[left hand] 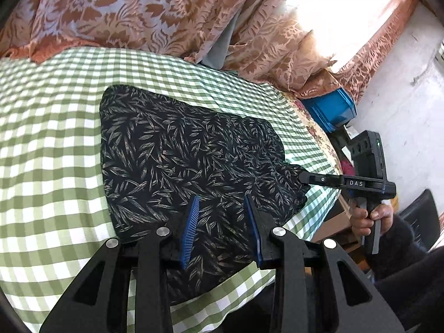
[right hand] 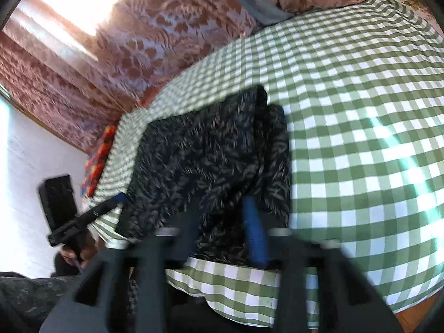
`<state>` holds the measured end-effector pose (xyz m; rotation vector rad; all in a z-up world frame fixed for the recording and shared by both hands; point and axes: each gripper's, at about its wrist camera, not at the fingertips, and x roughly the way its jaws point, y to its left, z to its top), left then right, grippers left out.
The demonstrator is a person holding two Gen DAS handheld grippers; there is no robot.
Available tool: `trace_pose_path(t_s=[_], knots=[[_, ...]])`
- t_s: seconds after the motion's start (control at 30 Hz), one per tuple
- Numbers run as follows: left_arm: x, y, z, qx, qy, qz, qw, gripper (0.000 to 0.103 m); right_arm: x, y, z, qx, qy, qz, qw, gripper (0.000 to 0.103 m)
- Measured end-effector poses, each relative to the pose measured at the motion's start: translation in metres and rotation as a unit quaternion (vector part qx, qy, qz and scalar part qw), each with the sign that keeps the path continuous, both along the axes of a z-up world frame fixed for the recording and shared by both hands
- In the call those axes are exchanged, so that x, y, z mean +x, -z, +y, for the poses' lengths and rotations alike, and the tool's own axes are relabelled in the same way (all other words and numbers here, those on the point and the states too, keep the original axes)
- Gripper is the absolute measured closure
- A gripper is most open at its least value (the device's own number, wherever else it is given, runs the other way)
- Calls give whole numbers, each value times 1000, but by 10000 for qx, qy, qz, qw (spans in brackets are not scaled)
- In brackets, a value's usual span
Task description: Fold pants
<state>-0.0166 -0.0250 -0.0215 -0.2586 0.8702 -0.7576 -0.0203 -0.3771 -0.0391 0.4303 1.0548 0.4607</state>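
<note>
Black pants with a grey leaf print [left hand: 183, 152] lie folded on a bed with a green and white checked sheet [left hand: 50, 138]. My left gripper [left hand: 222, 202] is open over the near edge of the pants, its blue pads apart and nothing between them. My right gripper [left hand: 302, 179] shows in the left wrist view at the right corner of the pants. In the blurred right wrist view my right gripper [right hand: 222, 208] is open over the pants [right hand: 208, 149]. My left gripper [right hand: 116, 201] shows there at the left.
Orange floral curtains [left hand: 138, 14] hang behind the bed, with a bright window at the right. A blue crate [left hand: 330, 108] stands on the floor past the bed's right edge. A white wall [right hand: 27, 166] is beside the bed.
</note>
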Motion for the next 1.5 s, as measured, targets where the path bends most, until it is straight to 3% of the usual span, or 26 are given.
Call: trace_pose_path(t_s=[0.13, 0.27, 0.33, 0.47, 0.6, 0.7, 0.77, 0.87, 0.97, 1.1, 1.27, 1.5], knots=[[-12, 10, -8, 339, 330, -23, 9989, 71, -17, -13, 2, -220, -130, -225, 9994, 96], [-20, 27, -15, 491, 434, 36, 9978, 71, -22, 14, 1, -634, -74, 45, 9980, 97], [-19, 27, -17, 494, 393, 54, 9980, 71, -21, 32, -3, -529, 46, 140, 9985, 97], [-20, 20, -19, 588, 357, -14, 9976, 71, -24, 28, -2, -553, -28, 64, 9984, 95], [-19, 5, -10, 426, 122, -90, 9990, 71, -25, 10, -3, -713, -50, -59, 9974, 79], [-13, -6, -3, 559, -216, -275, 9978, 61, -21, -15, -1, -630, 75, -416, 9971, 73], [-5, -11, 2, 641, -496, -233, 9964, 61, -10, -28, 7, -510, 148, -655, 9964, 59], [10, -17, 4, 931, -1003, -258, 9903, 61, 17, -38, 28, -251, 171, -903, 9955, 57], [25, -19, 2, 1254, -1350, -233, 9826, 61, 49, -34, 48, -197, 330, -867, 9955, 51], [33, -19, -8, 1593, -1454, -343, 9759, 61, 78, -18, 66, -279, 520, -724, 9956, 51], [40, -10, -21, 1730, -1355, -290, 9751, 61, 81, -2, 61, -562, 699, -634, 9940, 51], [46, 3, -30, 1859, -1303, -140, 9738, 61, 82, 21, 49, -492, 901, -513, 9934, 58]])
